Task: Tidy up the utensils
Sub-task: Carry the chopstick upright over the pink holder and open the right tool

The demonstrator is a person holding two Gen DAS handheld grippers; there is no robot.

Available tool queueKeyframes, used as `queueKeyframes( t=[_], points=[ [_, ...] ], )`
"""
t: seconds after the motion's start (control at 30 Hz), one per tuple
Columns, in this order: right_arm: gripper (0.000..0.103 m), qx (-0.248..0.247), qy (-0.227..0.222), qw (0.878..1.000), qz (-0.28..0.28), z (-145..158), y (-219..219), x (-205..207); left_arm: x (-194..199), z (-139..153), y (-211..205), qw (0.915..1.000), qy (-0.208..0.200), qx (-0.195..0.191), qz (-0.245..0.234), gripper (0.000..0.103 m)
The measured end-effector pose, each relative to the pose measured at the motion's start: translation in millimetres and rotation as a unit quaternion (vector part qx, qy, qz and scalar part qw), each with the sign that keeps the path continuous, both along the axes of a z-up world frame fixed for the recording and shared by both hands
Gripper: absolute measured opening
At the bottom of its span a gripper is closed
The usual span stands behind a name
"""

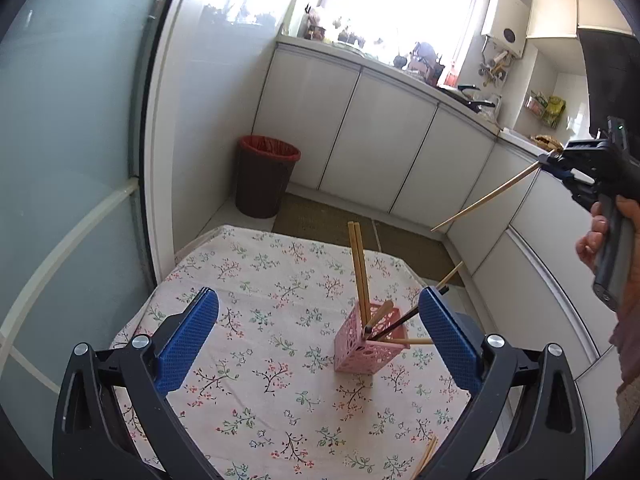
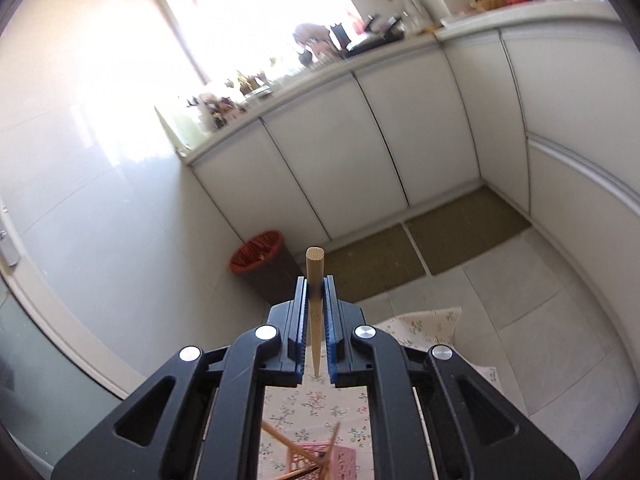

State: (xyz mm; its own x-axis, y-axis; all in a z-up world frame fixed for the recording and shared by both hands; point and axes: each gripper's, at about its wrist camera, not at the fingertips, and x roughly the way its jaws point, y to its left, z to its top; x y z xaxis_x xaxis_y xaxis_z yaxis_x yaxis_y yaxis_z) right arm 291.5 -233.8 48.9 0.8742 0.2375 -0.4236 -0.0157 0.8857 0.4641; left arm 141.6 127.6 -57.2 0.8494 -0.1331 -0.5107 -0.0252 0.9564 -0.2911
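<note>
A pink perforated holder (image 1: 366, 340) stands on the floral tablecloth (image 1: 260, 320) with several wooden and dark chopsticks leaning in it. My left gripper (image 1: 320, 312) hovers over the table with its blue pads wide apart and nothing between them; the holder sits just inside its right pad. My right gripper (image 1: 554, 162) is raised high at the right, held by a hand (image 1: 592, 236), and is shut on a wooden chopstick (image 1: 486, 198) that slants down to the left. In the right wrist view that chopstick (image 2: 315, 276) is clamped between the pads of the right gripper (image 2: 315, 282), with the holder (image 2: 320, 462) far below.
A dark bin with a red liner (image 1: 266, 176) stands on the floor beyond the table. White cabinets (image 1: 380, 140) with a cluttered counter run along the back and right. More wooden chopsticks (image 1: 426, 454) lie at the table's near right edge. Brown mats (image 2: 432, 240) cover the floor.
</note>
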Motion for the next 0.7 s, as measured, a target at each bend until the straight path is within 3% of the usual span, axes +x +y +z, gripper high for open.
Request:
queueKeyframes(
  t=[0.17,0.3,0.5,0.7],
  points=[
    [0.008,-0.036,0.001,0.999,0.013,11,35,-38,-11,9,3,0.9999,-0.015,0.004,0.006,0.096],
    [0.008,-0.062,0.021,0.998,0.022,-11,62,-57,-16,12,3,0.9997,-0.020,0.013,0.006,0.096],
    [0.008,-0.060,0.060,0.996,0.038,-56,79,-53,-17,12,9,0.9998,-0.017,0.007,0.011,0.096],
    [0.008,-0.106,0.050,0.992,0.052,-83,106,-51,-13,9,7,1.0000,-0.005,0.000,0.004,0.096]
  ],
)
